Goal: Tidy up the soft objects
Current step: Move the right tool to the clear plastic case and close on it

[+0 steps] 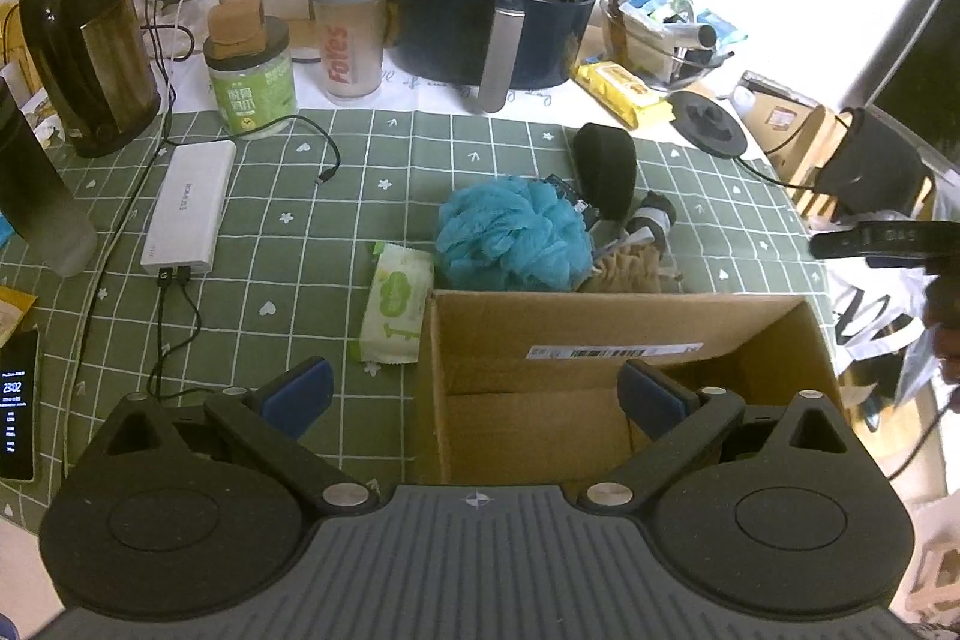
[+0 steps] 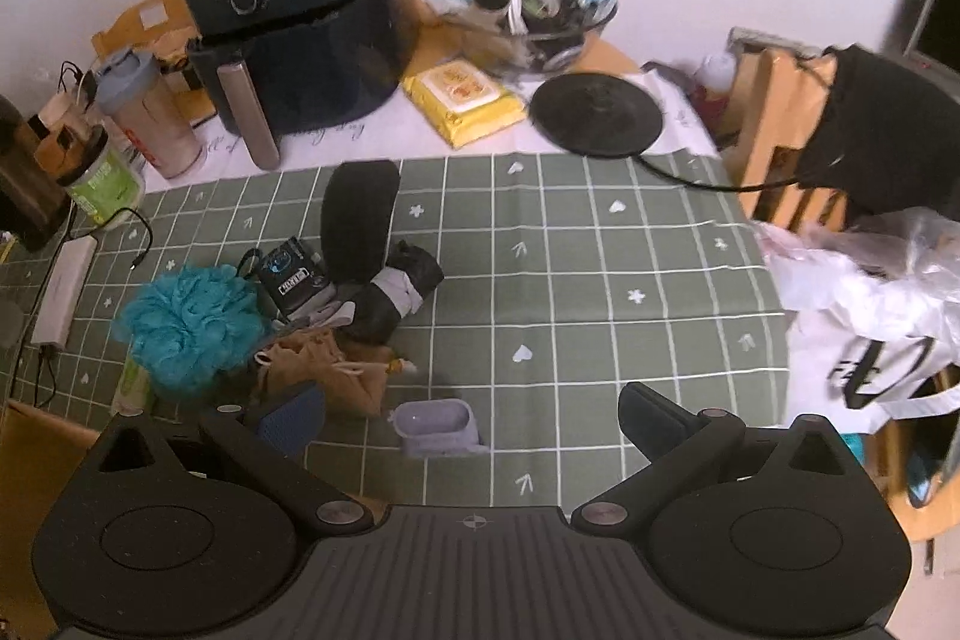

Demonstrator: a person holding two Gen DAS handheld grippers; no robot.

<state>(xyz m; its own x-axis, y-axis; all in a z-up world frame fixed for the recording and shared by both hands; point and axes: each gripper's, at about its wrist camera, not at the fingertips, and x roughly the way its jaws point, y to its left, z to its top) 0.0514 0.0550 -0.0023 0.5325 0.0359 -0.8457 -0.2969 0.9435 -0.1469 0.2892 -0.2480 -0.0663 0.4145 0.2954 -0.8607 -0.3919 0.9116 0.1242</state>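
Both claws gape wide, nothing held. Left claw (image 1: 474, 394) hangs over the open cardboard box (image 1: 600, 316), which looks empty inside. The soft stuff sits piled on the tabletop (image 2: 600, 280) just past the box's far wall: blue bath pouf (image 1: 510, 235), wipes pack (image 1: 396, 304) touching the box's left side, tan drawstring pouch (image 2: 318, 364), black pad (image 2: 357, 220) lying lengthwise away. Right claw (image 2: 474, 415) is nearer the pile, which lies ahead-left of it.
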